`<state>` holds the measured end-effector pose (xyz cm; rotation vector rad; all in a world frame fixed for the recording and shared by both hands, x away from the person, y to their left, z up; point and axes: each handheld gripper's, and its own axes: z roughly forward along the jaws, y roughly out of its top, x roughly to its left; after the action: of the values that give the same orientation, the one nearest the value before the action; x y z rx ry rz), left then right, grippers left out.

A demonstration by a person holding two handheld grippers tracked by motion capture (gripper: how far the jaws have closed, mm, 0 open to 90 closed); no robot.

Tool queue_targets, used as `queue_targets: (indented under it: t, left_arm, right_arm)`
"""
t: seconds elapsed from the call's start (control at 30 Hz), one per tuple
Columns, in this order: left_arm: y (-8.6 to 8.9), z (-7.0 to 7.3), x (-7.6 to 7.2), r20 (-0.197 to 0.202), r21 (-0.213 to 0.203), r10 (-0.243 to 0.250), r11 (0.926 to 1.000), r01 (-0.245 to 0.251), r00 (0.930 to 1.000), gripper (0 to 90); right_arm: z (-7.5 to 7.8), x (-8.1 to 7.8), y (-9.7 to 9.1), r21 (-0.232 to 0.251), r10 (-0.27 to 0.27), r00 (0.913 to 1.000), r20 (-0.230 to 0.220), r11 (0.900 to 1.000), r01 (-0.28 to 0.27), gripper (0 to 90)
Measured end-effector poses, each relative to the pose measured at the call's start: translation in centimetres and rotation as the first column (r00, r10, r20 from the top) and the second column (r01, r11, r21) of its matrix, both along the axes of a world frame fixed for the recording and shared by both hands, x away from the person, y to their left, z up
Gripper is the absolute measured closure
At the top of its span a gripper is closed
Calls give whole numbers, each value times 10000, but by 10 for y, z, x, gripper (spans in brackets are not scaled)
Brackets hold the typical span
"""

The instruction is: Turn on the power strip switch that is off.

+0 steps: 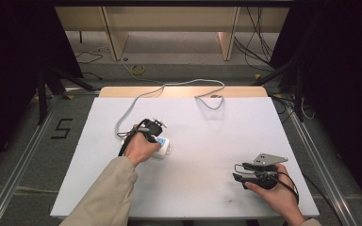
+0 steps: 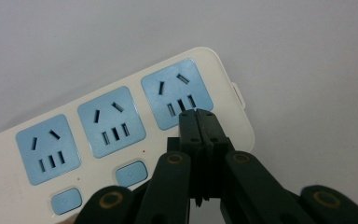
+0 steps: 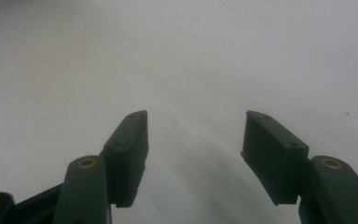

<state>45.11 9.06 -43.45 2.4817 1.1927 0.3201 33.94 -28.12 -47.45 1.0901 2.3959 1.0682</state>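
I am seeing the power strip (image 2: 121, 135) lying left of the table (image 1: 207, 136) centre; the left gripper (image 2: 197, 114), jaws pressed together, is hovering over its end socket. My right gripper (image 3: 193, 140), jaws apart and holding nothing, is resting near the right edge.

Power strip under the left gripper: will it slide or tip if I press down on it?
The power strip lies flat and wide, so tipping looks unlikely. Its smooth plastic on the smooth table may skid sideways. The trailing cord could tug it.
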Motion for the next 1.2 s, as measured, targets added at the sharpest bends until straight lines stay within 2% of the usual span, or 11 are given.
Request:
queue_targets:
  t: [0.17, 0.2, 0.43, 1.2]
  left_arm:
    - [-1, 1, 1, -133, 202, -84, 9998, 87, 9999, 897]
    - [-2, 2, 2, -165, 377, -212, 9991, 218, 9996, 897]
    - [-5, 3, 5, -386, 531, -278, 9981, 299, 9989, 897]
    - [-10, 4, 8, -876, 777, -153, 9967, 222, 9960, 898]
  right_arm:
    - [0, 0, 0, -3, 18, 10000, 5, 10000, -18, 413]
    - [0, 0, 0, -7, 24, 10000, 8, 10000, -24, 413]
    - [0, 0, 0, -21, 12, 10000, -11, 10000, -12, 411]
    - [-1, 0, 0, -20, 37, 10000, -71, 10000, -37, 409]
